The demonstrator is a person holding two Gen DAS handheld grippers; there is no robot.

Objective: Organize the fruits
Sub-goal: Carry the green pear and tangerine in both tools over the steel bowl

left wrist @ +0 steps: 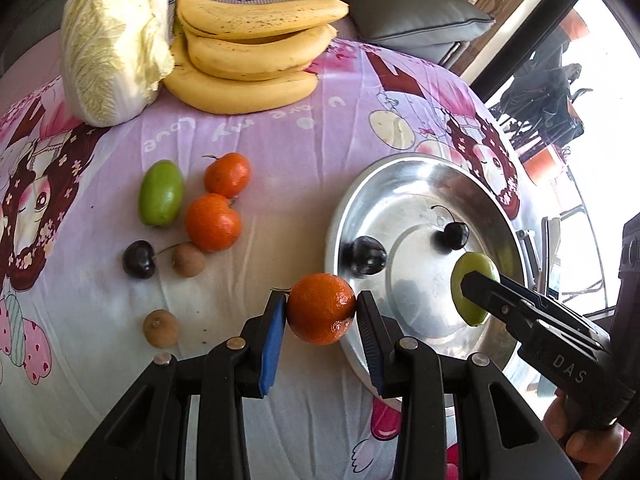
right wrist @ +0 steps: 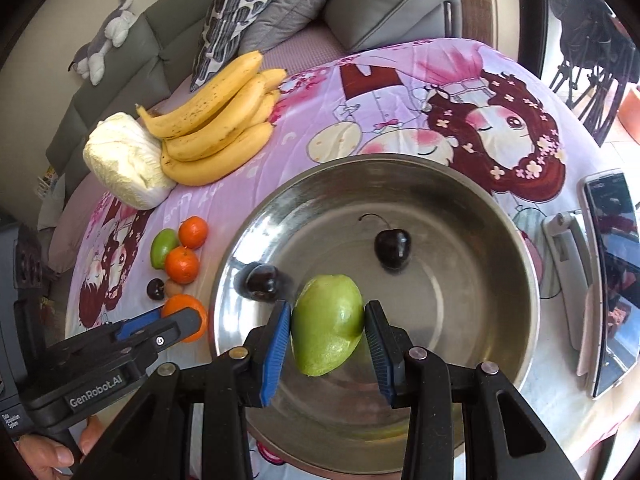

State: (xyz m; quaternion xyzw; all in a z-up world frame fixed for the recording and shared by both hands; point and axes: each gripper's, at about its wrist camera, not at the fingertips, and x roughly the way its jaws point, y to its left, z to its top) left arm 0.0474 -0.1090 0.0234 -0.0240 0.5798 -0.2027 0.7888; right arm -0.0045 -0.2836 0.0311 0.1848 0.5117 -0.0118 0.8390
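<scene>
1. Left gripper (left wrist: pixel 321 308), lower centre of the left wrist view: pads clamped on an orange (left wrist: pixel 321 308), one pad on each side. The fruit sits just off the near-left rim of the metal bowl (left wrist: pixel 416 168).
2. Right gripper (right wrist: pixel 327 326), lower centre of the right wrist view: jaws closed on a green fruit (right wrist: pixel 327 326), which hangs over the inside of the bowl, near its front edge.
3. In the left wrist view the right gripper enters from the lower right, with the green fruit above the bowl's right half.
4. Bowl contents: two dark cherries, one (right wrist: pixel 393 247) near the middle with its stem up, one (right wrist: pixel 260 281) against the left wall.
5. On the cloth (left wrist: pixel 280 140), centre left of the left wrist view: a second green fruit (left wrist: pixel 161 194), two more oranges (left wrist: pixel 228 175) (left wrist: pixel 213 222) touching each other, a third cherry (left wrist: pixel 139 259), and two small brown round fruits (left wrist: pixel 188 259) (left wrist: pixel 161 328).
6. Upper left: a bunch of bananas (left wrist: pixel 256 56) lying against a pale cabbage (left wrist: pixel 116 44).
7. Right edge of the right wrist view: a phone (right wrist: pixel 612 280) on a stand.
8. Behind the table: grey cushions (right wrist: pixel 392 4) and a soft toy (right wrist: pixel 106 38).
</scene>
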